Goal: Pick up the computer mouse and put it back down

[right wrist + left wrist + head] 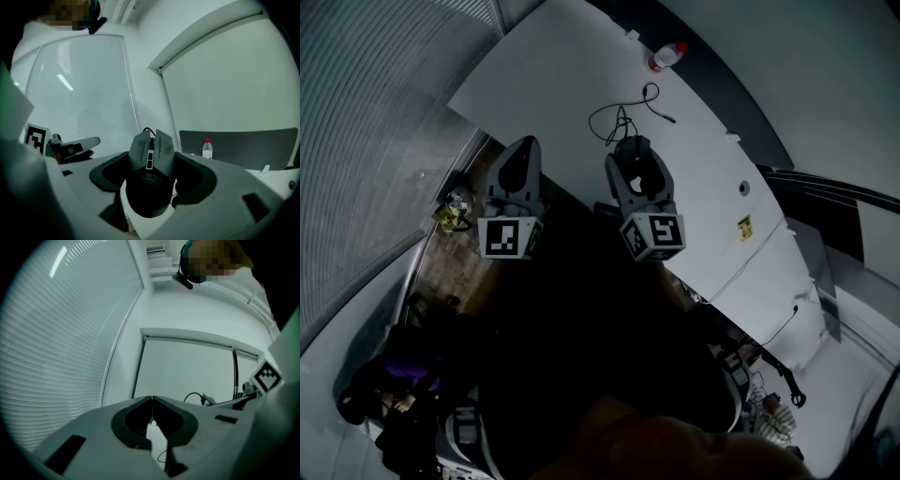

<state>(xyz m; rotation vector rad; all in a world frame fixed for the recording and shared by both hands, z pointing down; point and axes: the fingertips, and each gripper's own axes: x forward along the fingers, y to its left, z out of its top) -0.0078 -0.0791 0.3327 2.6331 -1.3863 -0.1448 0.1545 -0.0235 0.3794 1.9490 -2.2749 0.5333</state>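
The bottle [667, 56] stands at the counter's [553, 75] far corner. Over the near edge, the computer mouse [150, 154] sits between the right tool's [636, 167] jaws, with its cable [614, 117] lying behind it on the counter. The left tool [517, 169] is to the left, off that edge.

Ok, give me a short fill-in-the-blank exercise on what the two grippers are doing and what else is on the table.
1. The right gripper holds a black ____ between its jaws.
2. The left gripper holds nothing, and its jaws are ____.
3. The bottle at the far end of the table has a ____ cap.

Missing words: mouse; together; red.
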